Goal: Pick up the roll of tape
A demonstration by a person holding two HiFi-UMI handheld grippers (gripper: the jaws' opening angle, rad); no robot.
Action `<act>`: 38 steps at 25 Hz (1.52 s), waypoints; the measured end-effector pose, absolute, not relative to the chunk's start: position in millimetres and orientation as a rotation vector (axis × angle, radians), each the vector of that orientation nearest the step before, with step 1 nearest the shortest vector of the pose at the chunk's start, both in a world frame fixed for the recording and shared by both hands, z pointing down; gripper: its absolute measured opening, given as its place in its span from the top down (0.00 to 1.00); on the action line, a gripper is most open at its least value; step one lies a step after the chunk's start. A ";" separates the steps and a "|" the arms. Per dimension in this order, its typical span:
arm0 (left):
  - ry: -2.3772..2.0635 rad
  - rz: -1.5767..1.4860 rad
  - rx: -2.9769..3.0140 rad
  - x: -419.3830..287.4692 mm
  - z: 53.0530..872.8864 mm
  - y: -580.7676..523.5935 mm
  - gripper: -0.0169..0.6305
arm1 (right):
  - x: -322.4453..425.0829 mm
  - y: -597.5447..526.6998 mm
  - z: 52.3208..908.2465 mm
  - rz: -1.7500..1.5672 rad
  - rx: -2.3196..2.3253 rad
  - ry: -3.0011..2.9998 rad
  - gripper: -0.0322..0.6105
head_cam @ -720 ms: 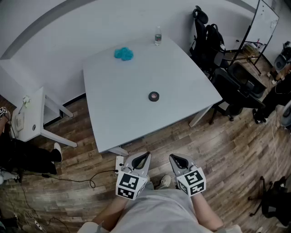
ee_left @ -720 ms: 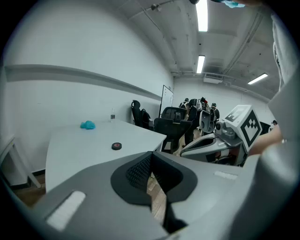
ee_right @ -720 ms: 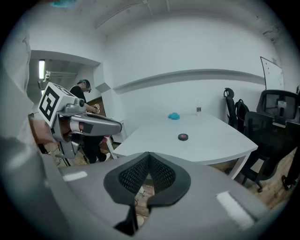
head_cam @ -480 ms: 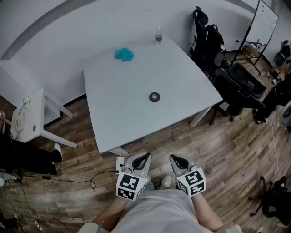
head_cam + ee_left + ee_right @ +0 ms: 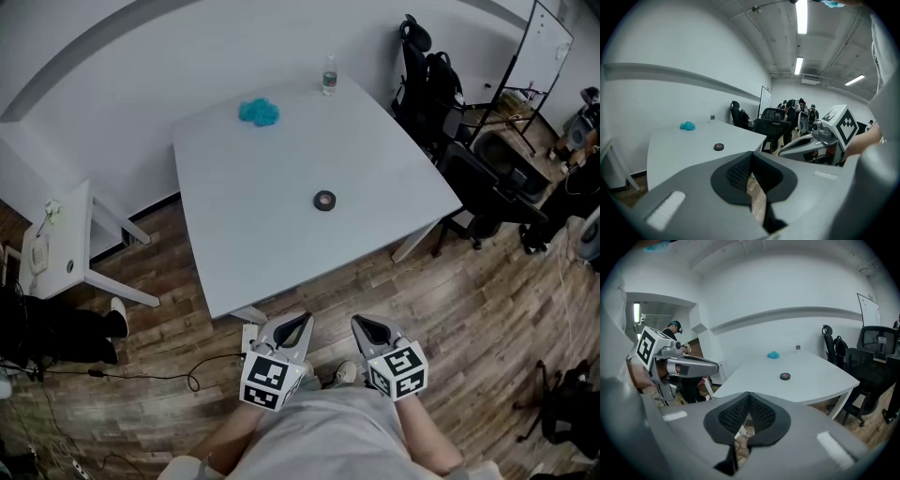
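A small black roll of tape [image 5: 324, 200] lies flat on the white table [image 5: 244, 244], right of its middle; it also shows as the dark ring of tape [image 5: 719, 146] and tape [image 5: 785, 376] in the two gripper views. Both grippers hang over the wooden floor in front of the table's near edge, well short of the tape. My left gripper [image 5: 298, 324] is shut with nothing between its jaws. My right gripper [image 5: 363, 324] is shut and empty too. The jaws of both meet tip to tip in their own views.
A crumpled teal cloth [image 5: 258, 112] and a water bottle [image 5: 329, 75] stand at the table's far side. Black office chairs [image 5: 487, 183] crowd the right. A small white side table [image 5: 66, 246] and floor cables [image 5: 187, 375] lie at the left. People stand in the background.
The view has shifted slightly, so the table and tape sit a little lower and to the right. The grippers hold the same pose, both shut.
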State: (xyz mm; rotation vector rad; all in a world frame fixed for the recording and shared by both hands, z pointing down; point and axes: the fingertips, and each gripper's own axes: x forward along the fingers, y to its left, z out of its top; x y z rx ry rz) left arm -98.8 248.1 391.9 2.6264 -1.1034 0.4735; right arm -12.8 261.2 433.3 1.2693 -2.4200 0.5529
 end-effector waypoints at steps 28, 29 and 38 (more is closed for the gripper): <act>-1.070 0.499 2.649 -111.5 411.2 211.7 0.95 | -22.8 218.9 448.7 0.542 1.284 -2.405 0.94; -1.074 0.500 2.646 -112.0 411.5 207.8 0.95 | -23.0 213.3 446.8 0.535 1.283 -2.410 0.94; -1.112 0.497 2.608 -104.5 416.7 163.6 0.95 | -12.7 172.5 451.2 0.549 1.265 -2.418 0.94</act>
